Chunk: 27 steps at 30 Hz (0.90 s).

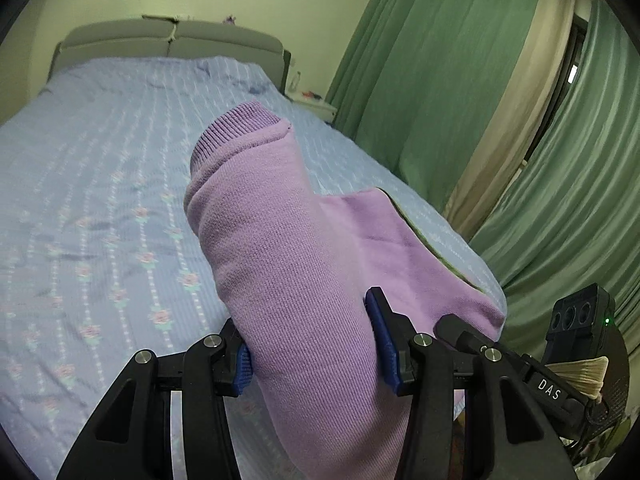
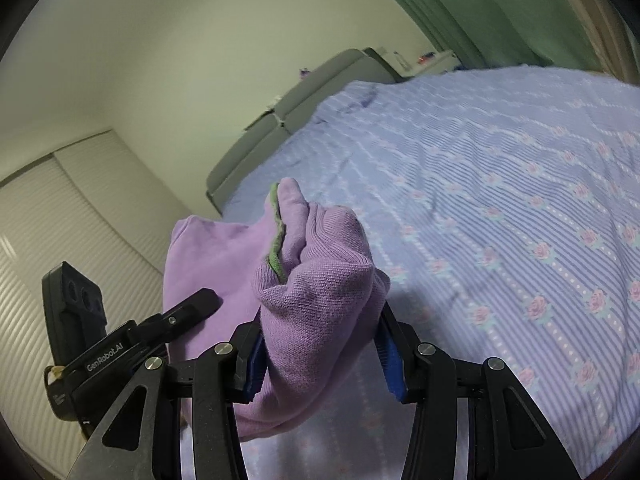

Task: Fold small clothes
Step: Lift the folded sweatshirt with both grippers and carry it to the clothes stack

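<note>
A small purple knit garment with a ribbed cuff and a green inner lining hangs above the bed, held between both grippers. My left gripper is shut on a thick bunch of it, the blue pads pressing both sides. In the right wrist view the same purple garment is bunched in my right gripper, which is shut on it; a green edge shows at the top of the bunch. The other gripper shows at the right edge of the left wrist view, and the left one at the left of the right wrist view.
Below lies a bed with a blue striped, flower-patterned sheet and a grey headboard. Green curtains hang on one side, with a white bedside stand. White slatted wardrobe doors stand on the other side.
</note>
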{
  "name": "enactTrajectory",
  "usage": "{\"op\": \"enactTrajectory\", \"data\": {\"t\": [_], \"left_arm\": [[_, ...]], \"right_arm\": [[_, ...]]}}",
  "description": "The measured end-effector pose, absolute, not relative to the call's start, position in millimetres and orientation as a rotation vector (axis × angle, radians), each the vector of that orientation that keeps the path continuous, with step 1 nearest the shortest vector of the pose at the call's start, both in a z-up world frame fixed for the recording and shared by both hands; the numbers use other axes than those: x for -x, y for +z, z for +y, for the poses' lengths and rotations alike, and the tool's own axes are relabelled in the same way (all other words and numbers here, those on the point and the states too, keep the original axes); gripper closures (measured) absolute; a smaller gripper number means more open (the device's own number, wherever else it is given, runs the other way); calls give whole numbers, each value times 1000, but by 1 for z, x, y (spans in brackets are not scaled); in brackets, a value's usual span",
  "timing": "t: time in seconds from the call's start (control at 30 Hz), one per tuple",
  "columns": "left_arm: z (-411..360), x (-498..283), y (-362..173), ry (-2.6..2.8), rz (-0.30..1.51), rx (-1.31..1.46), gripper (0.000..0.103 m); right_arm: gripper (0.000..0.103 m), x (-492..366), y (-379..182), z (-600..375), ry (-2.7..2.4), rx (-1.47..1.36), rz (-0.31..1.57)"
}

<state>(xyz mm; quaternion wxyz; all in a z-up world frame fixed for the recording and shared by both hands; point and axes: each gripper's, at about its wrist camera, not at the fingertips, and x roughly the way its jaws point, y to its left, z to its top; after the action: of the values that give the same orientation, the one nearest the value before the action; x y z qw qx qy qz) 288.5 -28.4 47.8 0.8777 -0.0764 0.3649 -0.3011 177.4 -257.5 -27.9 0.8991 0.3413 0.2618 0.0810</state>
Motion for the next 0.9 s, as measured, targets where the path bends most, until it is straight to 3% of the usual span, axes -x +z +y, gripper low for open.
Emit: {"op": "enactTrajectory", "data": {"t": [0.9], "left_arm": [[218,-194,118,-425,512,187,54]], "right_arm": [[55,-159,57,-45,523,-468,473]]}}
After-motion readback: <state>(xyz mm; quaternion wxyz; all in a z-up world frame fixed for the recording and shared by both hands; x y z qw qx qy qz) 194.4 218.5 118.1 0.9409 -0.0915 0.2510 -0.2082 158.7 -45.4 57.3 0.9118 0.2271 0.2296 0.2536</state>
